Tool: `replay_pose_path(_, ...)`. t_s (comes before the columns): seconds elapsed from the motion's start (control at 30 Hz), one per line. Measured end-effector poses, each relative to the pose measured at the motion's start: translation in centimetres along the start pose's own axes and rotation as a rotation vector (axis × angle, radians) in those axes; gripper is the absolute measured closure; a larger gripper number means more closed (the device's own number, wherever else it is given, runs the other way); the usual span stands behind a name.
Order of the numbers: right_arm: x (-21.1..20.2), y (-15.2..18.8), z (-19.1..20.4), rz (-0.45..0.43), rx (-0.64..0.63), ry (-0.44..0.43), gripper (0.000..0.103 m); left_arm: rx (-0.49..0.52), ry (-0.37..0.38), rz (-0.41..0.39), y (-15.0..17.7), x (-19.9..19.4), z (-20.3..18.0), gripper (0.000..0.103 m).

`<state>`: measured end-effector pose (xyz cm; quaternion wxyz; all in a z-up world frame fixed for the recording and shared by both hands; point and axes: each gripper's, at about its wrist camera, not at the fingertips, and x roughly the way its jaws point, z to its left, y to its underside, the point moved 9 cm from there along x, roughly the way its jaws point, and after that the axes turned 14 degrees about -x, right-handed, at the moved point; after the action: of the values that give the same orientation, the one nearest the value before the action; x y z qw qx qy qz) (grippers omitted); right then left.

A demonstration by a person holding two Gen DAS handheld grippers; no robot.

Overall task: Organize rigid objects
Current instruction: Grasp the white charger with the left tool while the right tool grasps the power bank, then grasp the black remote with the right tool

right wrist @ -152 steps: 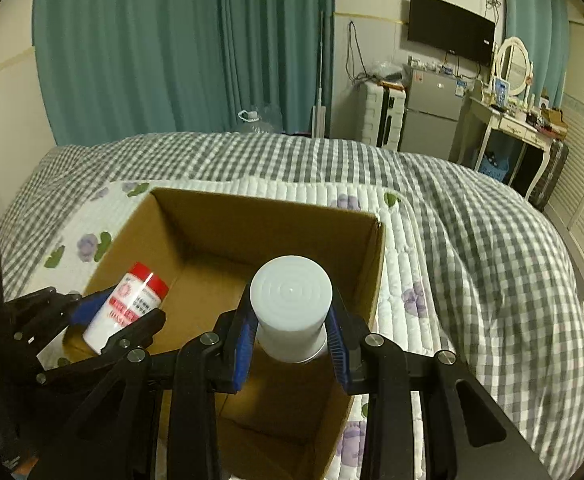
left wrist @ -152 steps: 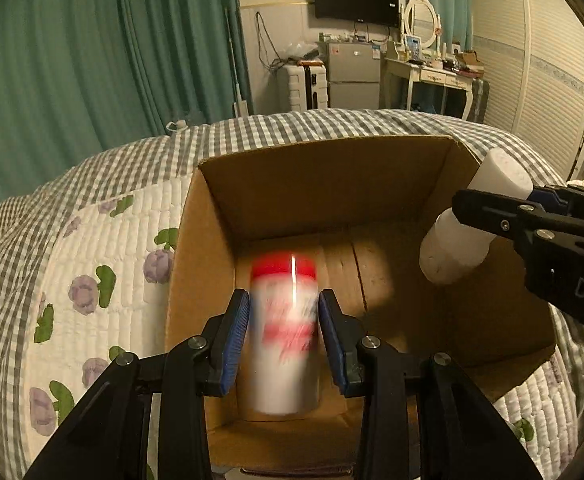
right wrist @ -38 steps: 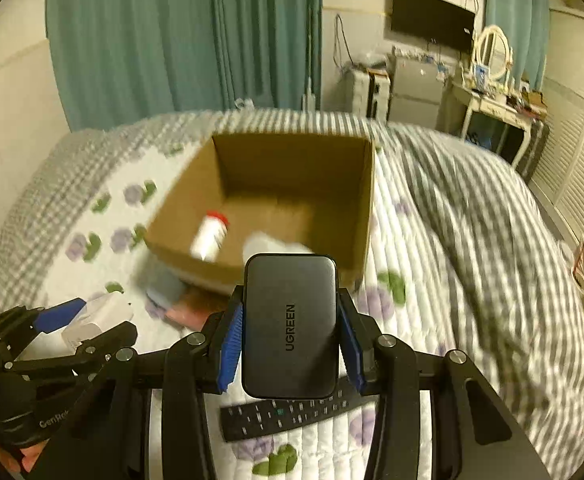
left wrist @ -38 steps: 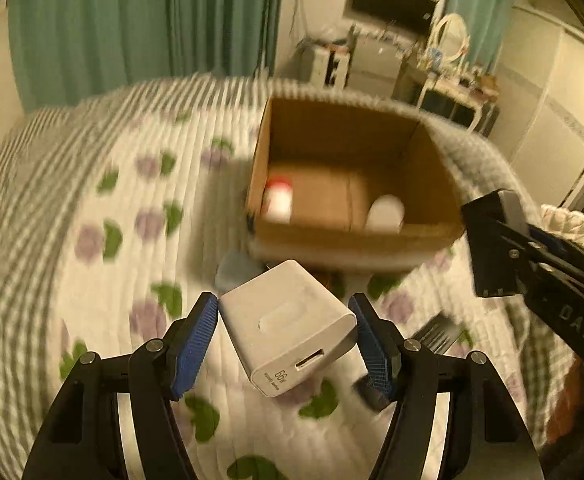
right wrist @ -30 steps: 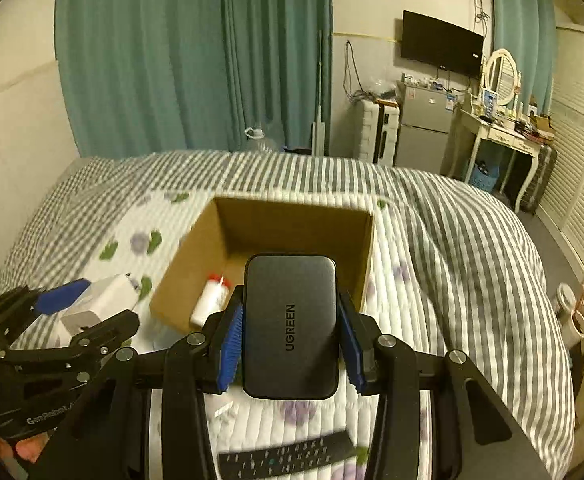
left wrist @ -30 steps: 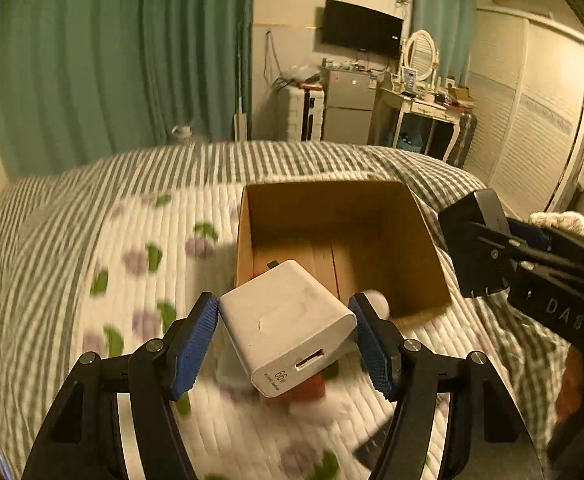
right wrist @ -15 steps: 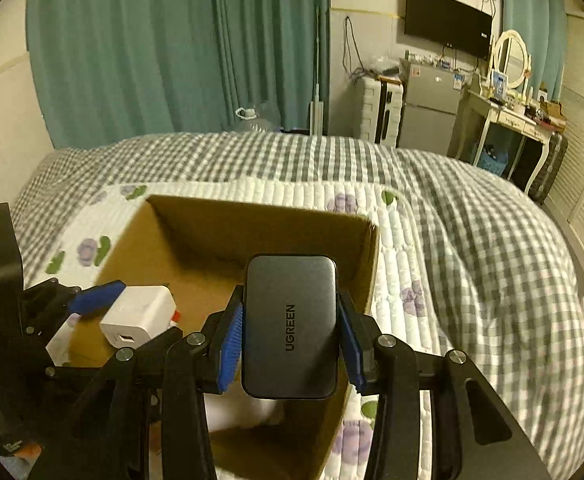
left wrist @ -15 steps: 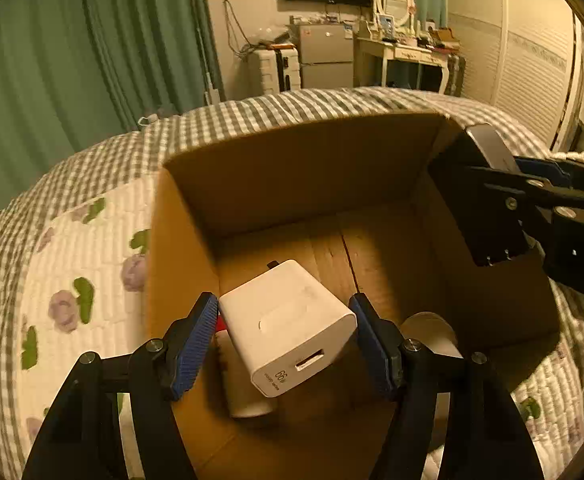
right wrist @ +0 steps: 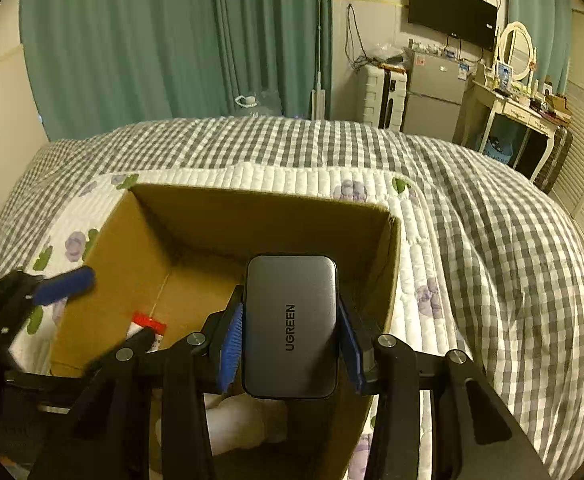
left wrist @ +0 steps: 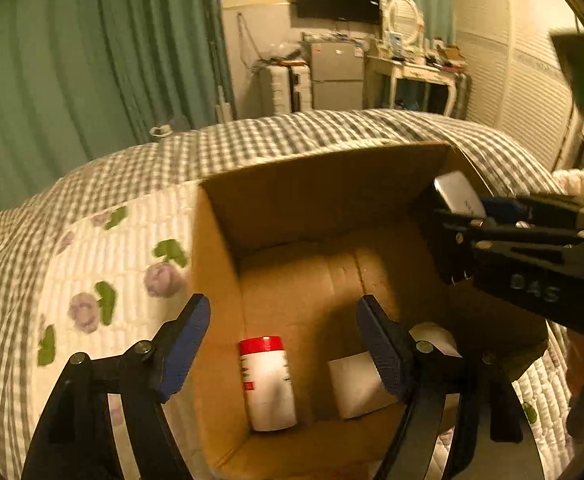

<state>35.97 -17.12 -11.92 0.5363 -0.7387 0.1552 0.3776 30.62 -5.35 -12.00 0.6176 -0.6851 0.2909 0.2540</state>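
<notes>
Cardboard box [left wrist: 228,276] sits open-topped on the quilted bedspread [left wrist: 104,248]. On its floor I see a white bottle with a red cap [left wrist: 267,380] lying near the left wall, a white charger block [left wrist: 353,384] just right of it, and a white capped bottle [left wrist: 431,334] partly hidden behind my left tongs' right finger. Left tongs [left wrist: 284,344] are released, jaws spread wide with nothing between them, hovering over the near-left part of the box and pointing down into it. Right tongs [right wrist: 290,344] are clenched on a dark grey power bank [right wrist: 290,326], label facing the camera, held above the right half of the box, close to the right wall [right wrist: 387,268]. In the left view the power bank [left wrist: 457,196] is about level with the right rim, not touching the cardboard as far as I can tell. The middle and far part of the box floor is bare. Checked blanket [right wrist: 491,240] spreads beyond the box on the right.
</notes>
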Motion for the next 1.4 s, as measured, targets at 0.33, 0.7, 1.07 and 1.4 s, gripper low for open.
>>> replay_pose_path(0.33, -1.0, -1.0, 0.1, -0.002, -0.007, 0.031, 0.061, -0.082, 0.038, -0.044, -0.8, -4.8, 1.2, 0.025)
replay_pose_path(0.7, -14.6, -0.4, 1.2, 0.0, -0.045, 0.215, 0.044, -0.088, -0.063, -0.1, -0.3, -15.4, 2.2, 0.013)
replay_pose_path(1.07, -20.9, 4.8, 4.9, 0.041, -0.002, 0.194, 0.014, -0.142, -0.029, -0.159, 4.0, -22.3, 3.0, 0.0)
replay_pose_path(1.4, -14.3, 15.6, 5.1, 0.198, 0.125, 0.19, 0.014, -0.197, -0.012, -0.03, 10.9, -15.9, 5.1, 0.0)
